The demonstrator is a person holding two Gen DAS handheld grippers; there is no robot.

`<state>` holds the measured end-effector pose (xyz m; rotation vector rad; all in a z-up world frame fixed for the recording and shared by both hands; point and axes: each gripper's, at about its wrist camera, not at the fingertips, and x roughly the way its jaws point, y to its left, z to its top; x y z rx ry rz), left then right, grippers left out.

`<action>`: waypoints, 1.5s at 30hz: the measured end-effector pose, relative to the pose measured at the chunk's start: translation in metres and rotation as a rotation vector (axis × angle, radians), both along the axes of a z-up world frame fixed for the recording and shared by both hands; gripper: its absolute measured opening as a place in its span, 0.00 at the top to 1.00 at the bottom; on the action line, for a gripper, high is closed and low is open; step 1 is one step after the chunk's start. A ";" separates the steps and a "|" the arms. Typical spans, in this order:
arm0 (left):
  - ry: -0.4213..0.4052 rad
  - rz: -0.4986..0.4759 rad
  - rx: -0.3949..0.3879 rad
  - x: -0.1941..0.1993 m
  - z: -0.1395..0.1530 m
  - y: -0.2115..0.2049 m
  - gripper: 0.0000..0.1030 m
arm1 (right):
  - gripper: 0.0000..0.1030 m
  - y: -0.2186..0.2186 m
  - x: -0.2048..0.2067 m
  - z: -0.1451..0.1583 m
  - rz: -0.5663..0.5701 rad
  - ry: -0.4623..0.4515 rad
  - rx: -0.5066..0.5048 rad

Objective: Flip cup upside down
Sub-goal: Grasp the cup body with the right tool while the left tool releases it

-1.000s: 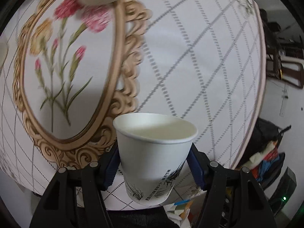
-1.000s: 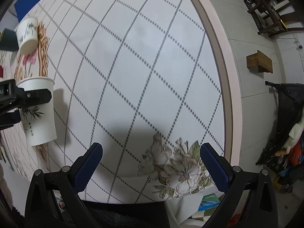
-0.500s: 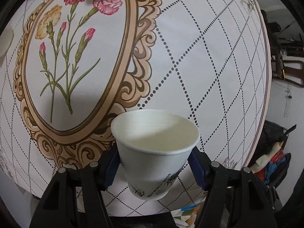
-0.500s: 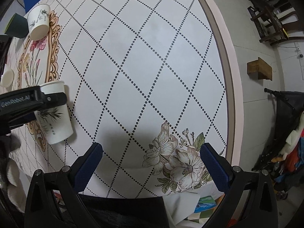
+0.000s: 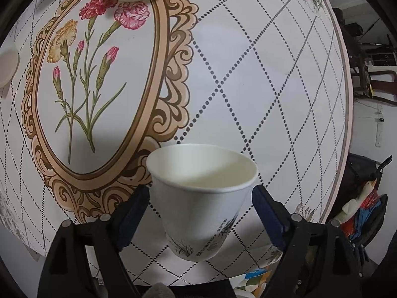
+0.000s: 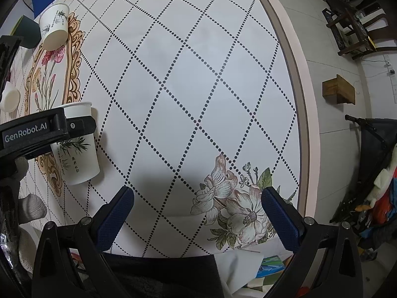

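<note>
A white paper cup (image 5: 201, 203) with a dark plant print stands mouth up between the blue pads of my left gripper (image 5: 201, 198), which is shut on its sides and holds it above the table. In the right wrist view the same cup (image 6: 77, 154) hangs at the left, gripped by the black left gripper arm (image 6: 37, 134). My right gripper (image 6: 196, 213) is open and empty over the tablecloth near the printed flower.
A round table with a diamond-dotted cloth (image 6: 186, 87) carries a second paper cup (image 6: 53, 29) at the far left and a small white dish (image 6: 10, 99). The table's pink rim (image 6: 297, 99) runs at the right, with floor, chairs and clutter beyond.
The left gripper has lifted the cup higher off the table and tilted it slightly. The right gripper has stayed open and has also risen a little.
</note>
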<state>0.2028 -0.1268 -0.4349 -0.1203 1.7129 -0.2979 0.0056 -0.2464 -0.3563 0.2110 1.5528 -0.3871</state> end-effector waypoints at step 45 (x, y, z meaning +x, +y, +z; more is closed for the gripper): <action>-0.251 -0.041 0.312 -0.034 0.010 0.152 0.17 | 0.43 0.081 0.036 -0.019 -0.001 -0.082 0.175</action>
